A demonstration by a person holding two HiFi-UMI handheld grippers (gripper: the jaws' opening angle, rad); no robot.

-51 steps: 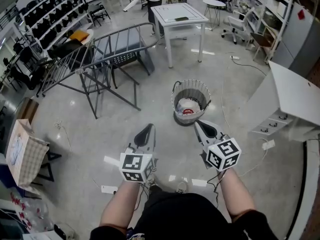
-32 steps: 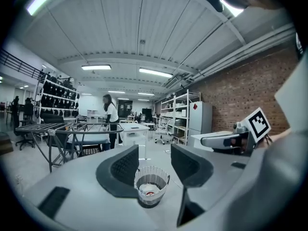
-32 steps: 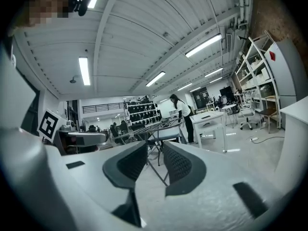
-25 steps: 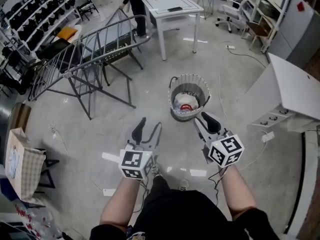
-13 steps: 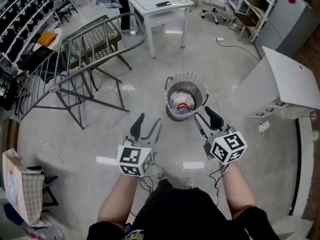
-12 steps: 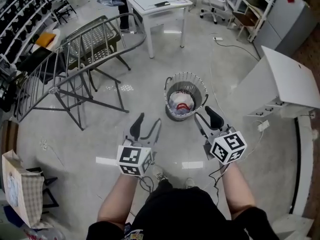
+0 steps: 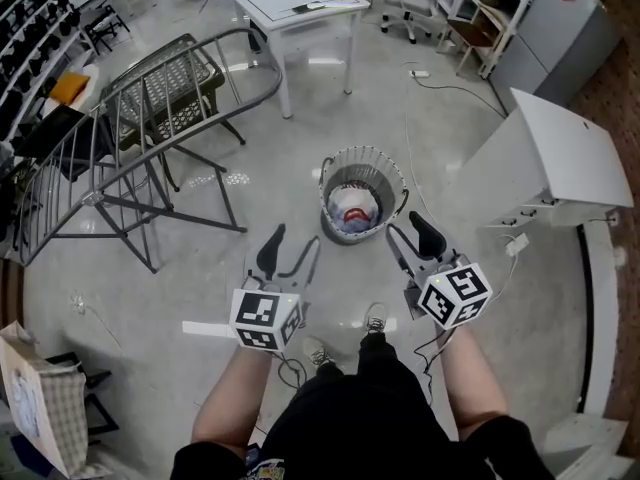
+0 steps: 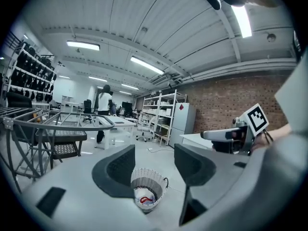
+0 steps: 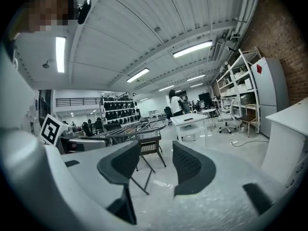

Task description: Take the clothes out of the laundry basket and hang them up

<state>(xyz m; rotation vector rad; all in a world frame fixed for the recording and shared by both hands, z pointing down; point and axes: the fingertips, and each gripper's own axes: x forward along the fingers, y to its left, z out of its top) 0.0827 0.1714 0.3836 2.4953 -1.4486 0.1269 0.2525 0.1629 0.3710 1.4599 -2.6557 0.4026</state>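
The drying rack [image 7: 150, 118] stands at ten o'clock from the person, bare of clothes, and it has slid outward in the head view as the person has walked forward over the last two seconds.

The left gripper [image 7: 288, 253] is held out low at eleven o'clock. Its jaws have just been opening and now stand wide, with nothing held. In its own view the laundry basket [image 8: 149, 182] shows in the gap between the pads [image 8: 118, 165], but well beyond them on the floor.

The basket [image 7: 362, 200] sits on the floor at twelve o'clock, upright, with the clothes [image 7: 352, 208] lying in a heap at its bottom, white and pale blue with a touch of red. It is now just ahead of both grippers' tips, nearer than two seconds ago.

The right gripper [image 7: 412, 243] points forward at one o'clock. Its jaws have also just been opening, from close together to well apart, and they are empty. Its own view looks past them toward the rack [image 9: 130, 131] and a white table [image 9: 192, 121].

A white cabinet [image 7: 560, 158] stands at two o'clock.

Judged from this, the approach is nearly over and the jaws are ready. The first reach down into the basket is not yet begun, and nothing hangs on the rack.
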